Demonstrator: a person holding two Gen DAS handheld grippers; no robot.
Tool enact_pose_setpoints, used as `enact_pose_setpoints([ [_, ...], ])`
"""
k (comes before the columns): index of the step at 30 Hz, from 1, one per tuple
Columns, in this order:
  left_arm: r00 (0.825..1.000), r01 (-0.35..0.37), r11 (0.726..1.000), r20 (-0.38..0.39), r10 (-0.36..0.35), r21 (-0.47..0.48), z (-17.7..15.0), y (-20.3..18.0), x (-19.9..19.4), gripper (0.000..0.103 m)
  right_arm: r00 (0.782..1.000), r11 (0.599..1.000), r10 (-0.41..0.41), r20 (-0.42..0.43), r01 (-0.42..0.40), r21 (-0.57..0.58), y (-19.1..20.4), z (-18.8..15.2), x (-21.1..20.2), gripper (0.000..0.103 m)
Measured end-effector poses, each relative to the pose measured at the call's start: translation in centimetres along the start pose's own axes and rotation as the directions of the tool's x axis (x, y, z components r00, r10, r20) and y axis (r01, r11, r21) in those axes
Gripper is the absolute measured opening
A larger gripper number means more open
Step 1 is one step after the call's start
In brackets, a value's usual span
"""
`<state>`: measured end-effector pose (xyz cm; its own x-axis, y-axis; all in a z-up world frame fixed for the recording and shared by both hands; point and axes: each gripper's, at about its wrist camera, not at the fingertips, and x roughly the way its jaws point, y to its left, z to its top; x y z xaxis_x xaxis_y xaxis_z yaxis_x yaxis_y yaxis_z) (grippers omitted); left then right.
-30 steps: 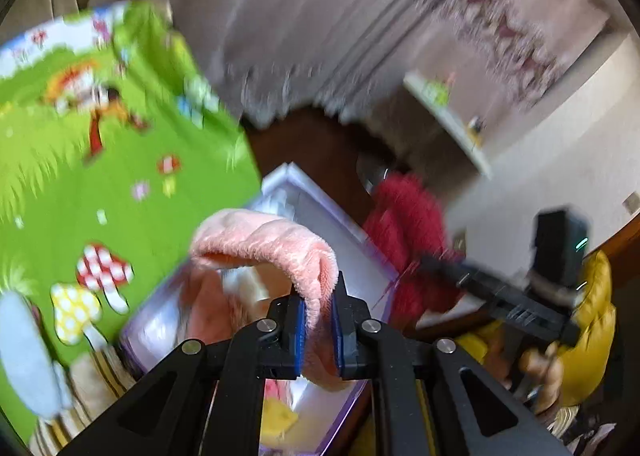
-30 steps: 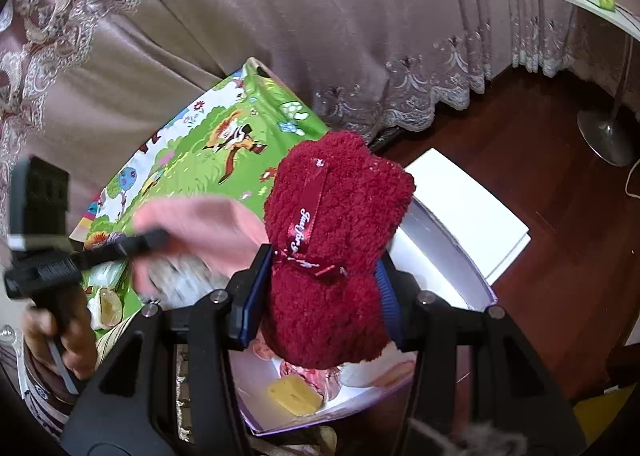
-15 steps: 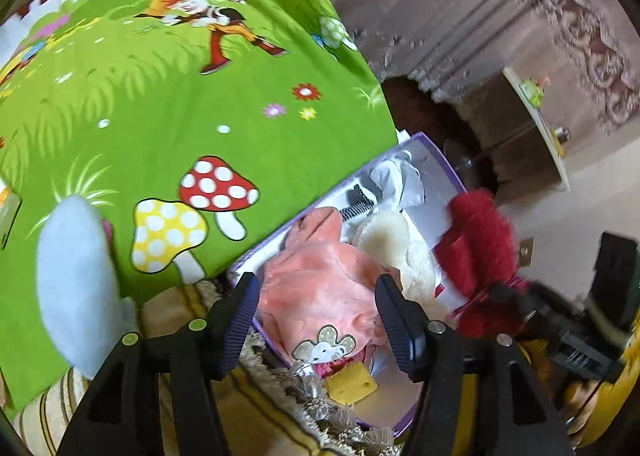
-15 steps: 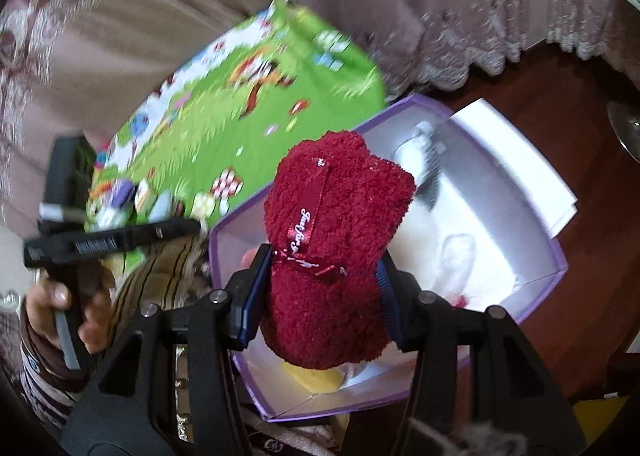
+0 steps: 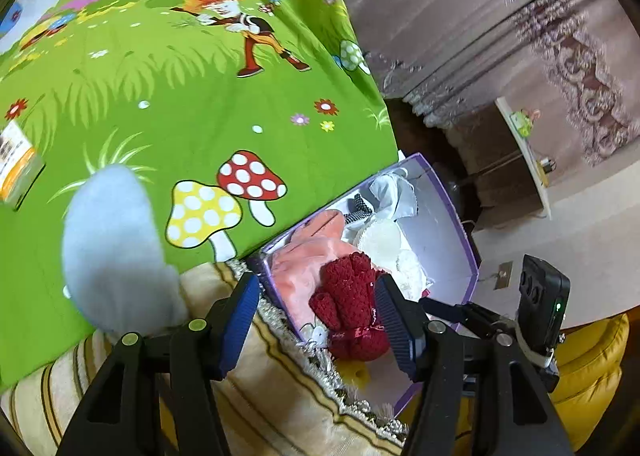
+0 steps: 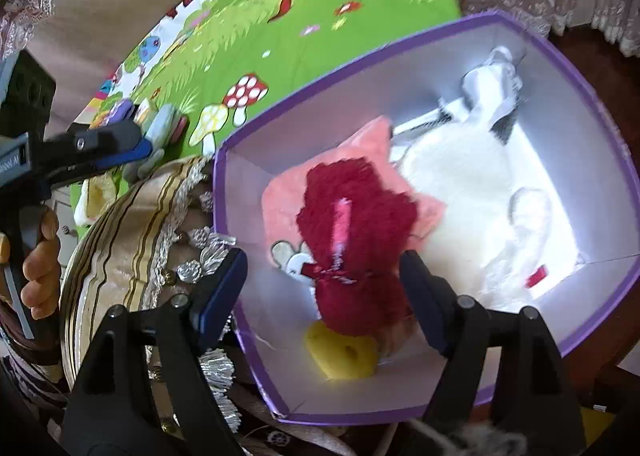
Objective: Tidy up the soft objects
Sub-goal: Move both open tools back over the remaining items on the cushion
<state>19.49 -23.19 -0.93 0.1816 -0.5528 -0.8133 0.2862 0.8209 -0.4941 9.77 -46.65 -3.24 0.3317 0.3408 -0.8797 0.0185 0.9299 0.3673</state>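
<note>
- The red fuzzy bundle [image 6: 354, 256] drops between the right hand-held gripper [image 6: 324, 288] jaws, which are opening, pads off it, onto the pink plush [image 6: 280, 192] in the purple box [image 6: 624, 160].
- Best to keep spreading and lift straight out, so nothing snags.
- The left hand-held gripper [image 5: 316, 320] hovers spread and empty; the pale blue soft piece [image 5: 112, 248] lies left of it.

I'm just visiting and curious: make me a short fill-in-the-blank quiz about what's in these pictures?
1. The fuzzy red socks lie in a box with a ____ rim.
2. Under the socks lies a ____ plush cloth.
3. The mushrooms are printed on a ____ sheet.
4. The right gripper has its jaws ____.

Missing: purple; pink; green; opening
</note>
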Motion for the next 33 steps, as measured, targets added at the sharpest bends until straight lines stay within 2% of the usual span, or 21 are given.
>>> enact_pose_setpoints([
  [4, 0.999, 0.006, 1.000, 0.042, -0.004, -0.031, -0.6, 1.3, -1.6, 0.061, 0.999, 0.999, -0.037, 0.013, 0.036, 0.009, -0.2, 0.3, -1.0, 0.083],
  [10, 0.993, -0.004, 0.997, 0.118, 0.013, -0.075, -1.9, 3.9, -4.7, 0.061, 0.999, 0.999, -0.020, 0.036, 0.021, -0.032, 2.7, 1.3, -1.8, 0.083],
  [15, 0.981, -0.009, 0.990, 0.192, 0.036, -0.140, -3.2, 7.0, -7.5, 0.061, 0.999, 0.996, -0.031, 0.035, 0.034, -0.081, 4.6, 1.8, -1.4, 0.083],
  [21, 0.966, 0.006, 0.978, 0.255, 0.049, -0.210, -4.5, 10.3, -10.1, 0.061, 0.992, 0.992, -0.123, -0.031, 0.124, 0.009, 1.7, 2.0, 1.9, 0.083],
  [25, 0.966, 0.015, 0.974, 0.256, 0.045, -0.225, -4.9, 11.1, -9.9, 0.061, 0.995, 0.996, -0.087, -0.039, 0.088, 0.007, 1.0, 2.4, 3.5, 0.082],
  [27, 0.967, 0.017, 0.975, 0.251, 0.040, -0.222, -4.9, 11.0, -9.7, 0.061, 0.992, 0.994, -0.113, -0.048, 0.112, -0.009, 0.7, 3.1, 4.6, 0.078],
  [29, 0.969, 0.017, 0.977, 0.246, 0.037, -0.212, -4.9, 10.8, -9.5, 0.061, 0.987, 0.990, -0.137, -0.080, 0.140, 0.029, -0.2, 3.9, 6.0, 0.068],
  [33, 0.966, 0.006, 0.977, 0.255, 0.050, -0.212, -4.9, 10.9, -9.7, 0.061, 0.978, 0.984, -0.153, -0.145, 0.164, 0.069, -1.4, 4.4, 8.7, 0.060],
])
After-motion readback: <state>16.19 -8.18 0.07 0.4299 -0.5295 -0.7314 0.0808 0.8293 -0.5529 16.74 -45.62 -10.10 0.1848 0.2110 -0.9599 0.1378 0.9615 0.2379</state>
